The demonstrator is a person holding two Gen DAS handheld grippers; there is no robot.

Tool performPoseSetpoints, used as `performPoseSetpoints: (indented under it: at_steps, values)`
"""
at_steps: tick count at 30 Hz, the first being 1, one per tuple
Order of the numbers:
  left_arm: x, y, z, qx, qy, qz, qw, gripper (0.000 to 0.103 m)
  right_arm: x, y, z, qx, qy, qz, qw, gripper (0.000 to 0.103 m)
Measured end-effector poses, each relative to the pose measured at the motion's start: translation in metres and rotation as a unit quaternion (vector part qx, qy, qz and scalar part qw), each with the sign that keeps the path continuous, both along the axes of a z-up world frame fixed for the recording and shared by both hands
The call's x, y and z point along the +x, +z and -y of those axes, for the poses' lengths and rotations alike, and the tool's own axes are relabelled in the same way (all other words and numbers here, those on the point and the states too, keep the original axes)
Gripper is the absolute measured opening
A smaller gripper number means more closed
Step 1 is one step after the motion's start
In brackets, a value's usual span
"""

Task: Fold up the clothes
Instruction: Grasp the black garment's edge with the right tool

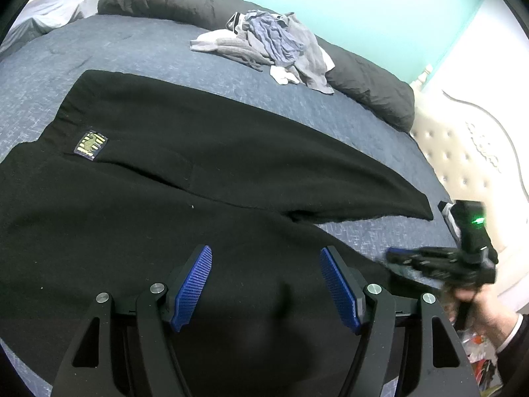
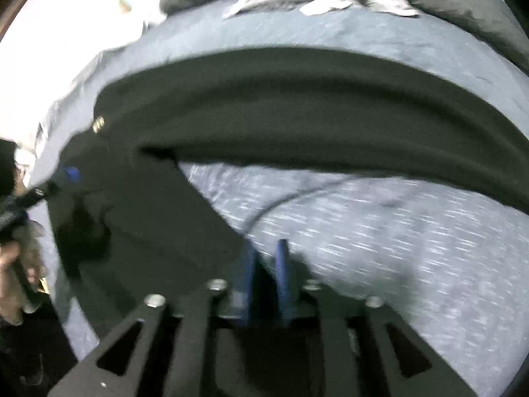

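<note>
You are holding the left gripper spread over the black trousers; at three o'clock, your right gripper is sitting narrowly parted, pinching nothing.

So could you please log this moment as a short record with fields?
surface: bed with blue cover
garment: black trousers spread flat, logo patch showing
waiting: pile of grey clothes near dark pillows
left gripper: open above the trousers, holding nothing
right gripper: blurred, narrow gap, apparently nothing held
</note>
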State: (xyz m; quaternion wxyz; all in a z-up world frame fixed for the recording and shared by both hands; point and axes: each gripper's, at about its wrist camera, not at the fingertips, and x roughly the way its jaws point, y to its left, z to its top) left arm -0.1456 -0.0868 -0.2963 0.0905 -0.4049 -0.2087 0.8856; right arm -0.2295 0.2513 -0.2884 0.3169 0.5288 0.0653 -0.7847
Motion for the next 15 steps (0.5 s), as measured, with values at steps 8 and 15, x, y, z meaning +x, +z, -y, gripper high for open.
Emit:
performPoseSetpoints:
  at_steps: [8,15]
  values:
    - [-0.002,-0.001,-0.006,0.0,-0.005,0.004,1.0,0.072,0.005,0.007,-0.091,0.085,0.009,0.014,0.996,0.055]
    - [-0.002,-0.002,-0.012,-0.007,-0.01,0.006,0.9999,0.072,0.024,-0.011,-0.127,0.088,-0.003,0.031,0.996,0.053]
